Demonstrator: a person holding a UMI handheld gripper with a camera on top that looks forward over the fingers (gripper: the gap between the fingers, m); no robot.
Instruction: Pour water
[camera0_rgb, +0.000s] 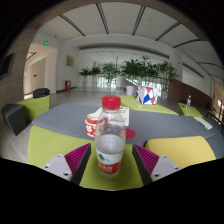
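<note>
Tongs (111, 166) level, fingers (72, 160) spread wide apart

The gripper (110, 163) shows only as two fingers. Each finger is a flat, wedge-like piece that tapers toward its tip. The inner face of each carries a magenta pad (76, 157) marked with fine ridges running across it. The outer parts of the fingers are pale, whitish-grey, with a dark patch near the base. No hand, sleeve, cable or screw can be made out.
</note>
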